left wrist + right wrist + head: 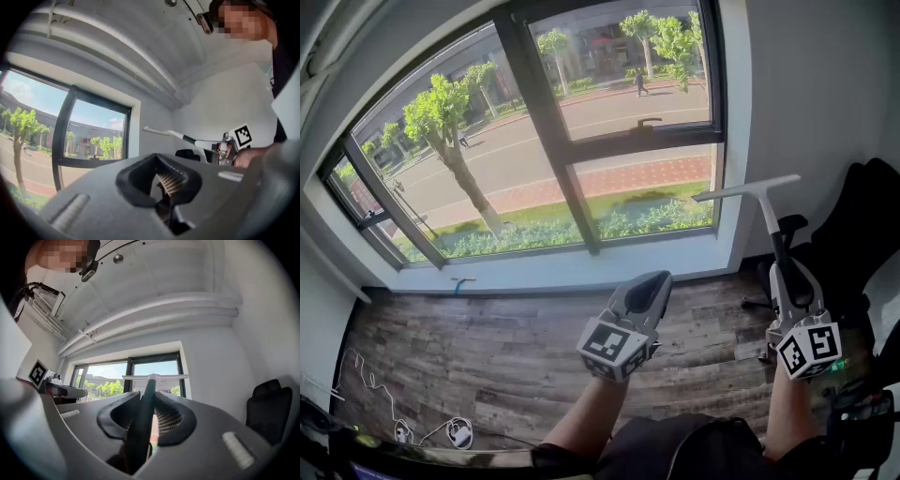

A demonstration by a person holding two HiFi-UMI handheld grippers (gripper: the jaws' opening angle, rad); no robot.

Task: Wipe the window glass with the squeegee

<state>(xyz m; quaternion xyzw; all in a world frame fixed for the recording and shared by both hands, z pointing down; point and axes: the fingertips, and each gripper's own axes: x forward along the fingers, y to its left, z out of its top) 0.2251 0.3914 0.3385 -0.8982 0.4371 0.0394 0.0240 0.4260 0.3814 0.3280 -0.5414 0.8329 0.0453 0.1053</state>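
The squeegee (766,211) stood up in the right gripper (785,274), whose jaws were squeezed tight on its dark handle. It was up in the air, near the bottom right corner of the window glass (516,159). In the left gripper view its blade looked to be a little way off the glass. The left gripper (649,286) was lower down and well to the left, its jaws closed together with nothing in them.

Under both grippers was a brown wood floor (487,347). A white ledge (581,267) ran along the bottom of the window. The window had a dark frame (548,122), and a white wall (806,84) stood to its right. A black chair (862,225) sat by that wall. Thin cables (366,375) lay on the floor at the far left. Green trees (441,112) and a road showed outside.

The squeegee had a long white blade across the top, like the letter T, and a white neck going down to the handle.
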